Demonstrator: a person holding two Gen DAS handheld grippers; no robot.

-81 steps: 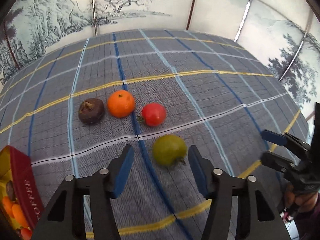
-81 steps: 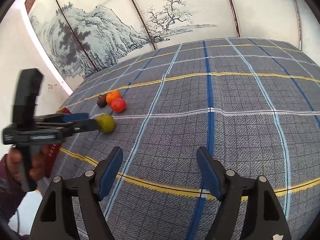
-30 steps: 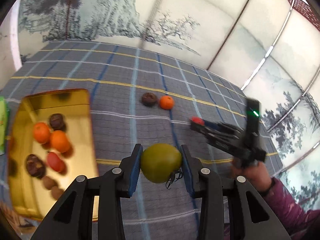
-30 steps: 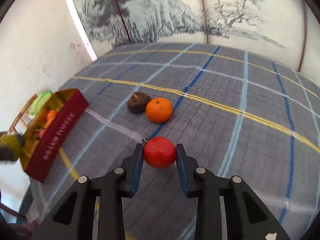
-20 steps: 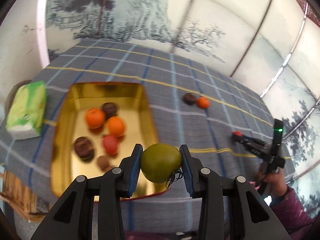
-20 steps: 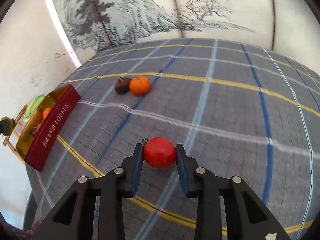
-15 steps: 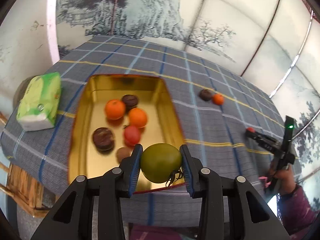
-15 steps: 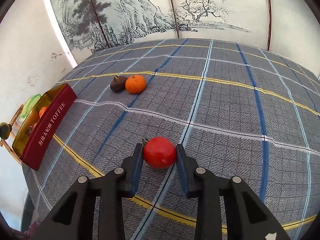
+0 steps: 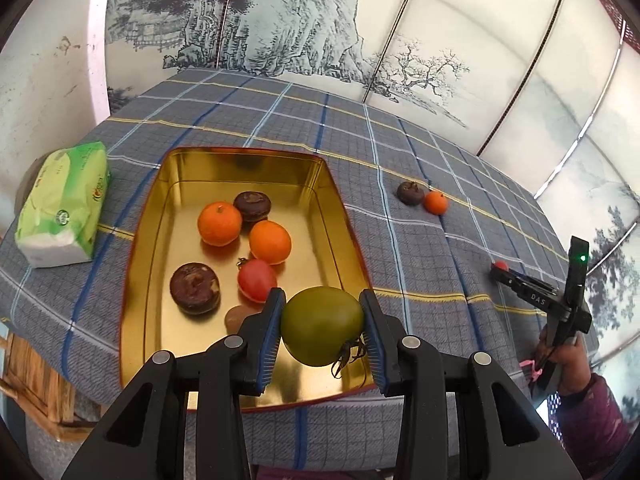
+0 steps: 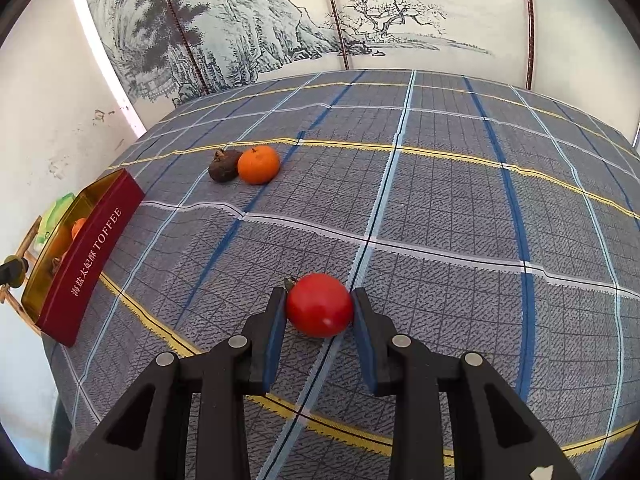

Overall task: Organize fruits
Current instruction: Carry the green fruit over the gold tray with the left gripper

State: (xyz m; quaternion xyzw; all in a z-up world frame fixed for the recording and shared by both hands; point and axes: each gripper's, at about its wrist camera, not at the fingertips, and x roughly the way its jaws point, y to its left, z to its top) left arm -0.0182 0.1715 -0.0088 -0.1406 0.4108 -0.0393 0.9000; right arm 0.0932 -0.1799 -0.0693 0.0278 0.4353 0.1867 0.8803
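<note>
The left gripper (image 9: pixel 322 326) is clamped on a green tomato (image 9: pixel 322 325), held over the near right corner of the gold tin (image 9: pixel 148 240), whose fruit lies toward 10 o'clock from the tomato. The right gripper (image 10: pixel 319 311) is clamped on a red tomato (image 10: pixel 319 305) above the checked tablecloth (image 10: pixel 440 200). An orange (image 10: pixel 258 165) touching a dark fruit (image 10: pixel 224 166) sits at 11 o'clock from it, the tin at 9 o'clock
</note>
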